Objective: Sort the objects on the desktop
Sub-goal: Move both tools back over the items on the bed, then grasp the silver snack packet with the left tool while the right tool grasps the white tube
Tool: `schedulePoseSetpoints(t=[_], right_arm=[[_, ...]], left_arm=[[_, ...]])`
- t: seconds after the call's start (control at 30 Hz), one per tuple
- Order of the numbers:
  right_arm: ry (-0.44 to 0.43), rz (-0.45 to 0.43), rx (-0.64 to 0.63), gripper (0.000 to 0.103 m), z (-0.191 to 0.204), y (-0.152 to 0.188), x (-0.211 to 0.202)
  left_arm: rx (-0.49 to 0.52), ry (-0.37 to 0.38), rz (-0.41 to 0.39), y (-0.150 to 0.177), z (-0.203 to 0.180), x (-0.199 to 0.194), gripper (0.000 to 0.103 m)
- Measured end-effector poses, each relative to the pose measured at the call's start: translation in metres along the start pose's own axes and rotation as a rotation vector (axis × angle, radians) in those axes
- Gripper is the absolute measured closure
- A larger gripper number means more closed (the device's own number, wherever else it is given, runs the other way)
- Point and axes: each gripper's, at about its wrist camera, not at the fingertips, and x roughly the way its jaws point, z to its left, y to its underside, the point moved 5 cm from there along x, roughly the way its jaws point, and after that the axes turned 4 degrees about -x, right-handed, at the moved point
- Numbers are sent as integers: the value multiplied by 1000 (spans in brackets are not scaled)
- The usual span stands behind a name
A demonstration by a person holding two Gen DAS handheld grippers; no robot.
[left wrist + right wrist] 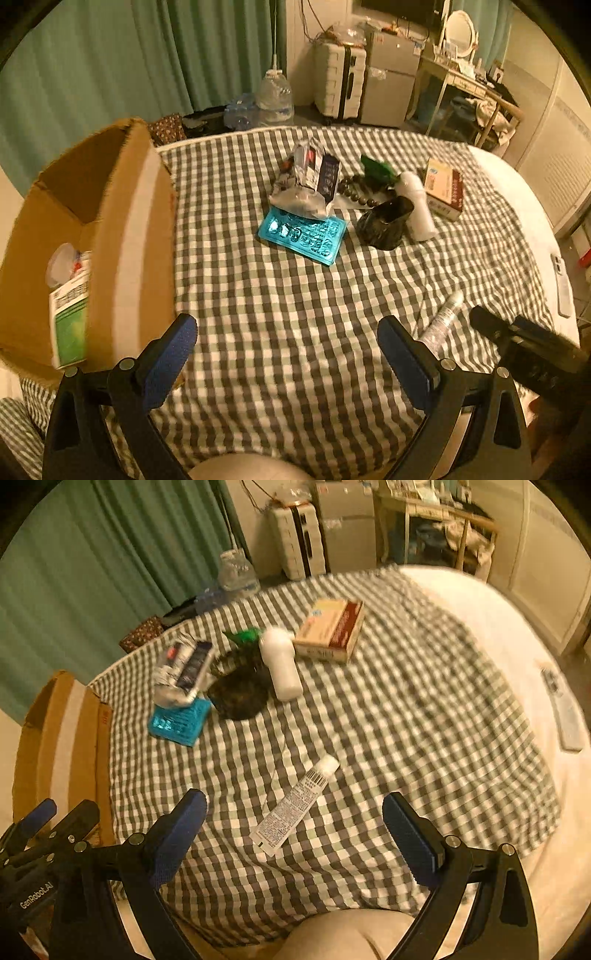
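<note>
The left gripper [287, 354] is hovering over the checked cloth [295, 295] with its blue-padded fingers [170, 358] spread wide and gripping nothing, and the right gripper [294, 830] is hanging the same way, jaws wide apart and empty. Between and just beyond the right gripper's fingers a white tube [295, 805] with printed text is lying flat on the cloth, its cap pointing far and right; the left wrist view is catching the same tube [443, 321] off to its near right, beside the dark body of the other tool. Just left of the left gripper a cardboard box [122, 240] is standing open, showing a green-and-white carton [70, 314] and a pale round lid (blurred) inside; it is sitting at the left edge of the cloth in the right wrist view [62, 746]. Farther out, near the middle of the cloth, a cluster is resting: a teal blister pack [303, 236] lying flat nearest, a crumpled silvery packet [306, 181] sitting on its far edge, a black pouch [384, 225] just right of it, a white bottle [417, 206] lying against the pouch, something green [376, 170] behind them, and a tan-and-maroon box [443, 188] farthest right. A white remote [565, 716] is lying well apart on the bare white surface at the far right.
</note>
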Motion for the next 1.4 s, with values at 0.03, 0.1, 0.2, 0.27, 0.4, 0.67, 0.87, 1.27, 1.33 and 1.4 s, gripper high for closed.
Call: schedulePoseSetpoints(t=[0.03, 0.1, 0.2, 0.27, 0.4, 0.67, 0.87, 1.27, 1.33, 1.4], right_arm=[[-5, 20, 10, 11, -1, 0, 10], [-11, 61, 26, 17, -4, 2, 31], [-16, 96, 38, 21, -6, 2, 54], [-19, 111, 44, 24, -6, 2, 66], [-19, 151, 59, 37, -9, 6, 87], [38, 123, -4, 56, -7, 7, 96], [16, 58, -12, 71, -10, -6, 99], [-37, 23, 6, 80, -21, -7, 91], [-40, 22, 0, 80, -23, -7, 86], [-45, 16, -3, 80, -23, -4, 79]], left_arm=[[-8, 6, 4, -3, -3, 8, 3], [-16, 18, 10, -8, -6, 20, 3], [-15, 21, 12, -18, -14, 41, 3], [-13, 14, 6, -29, -17, 56, 3], [-29, 12, -7, -48, -19, 78, 3], [-8, -19, -63, -85, -20, 111, 3], [9, -5, -105, -108, -26, 131, 3], [24, 37, -24, -112, -28, 161, 71], [38, 43, -25, -110, -27, 150, 75], [81, 42, -41, -107, -26, 128, 77]])
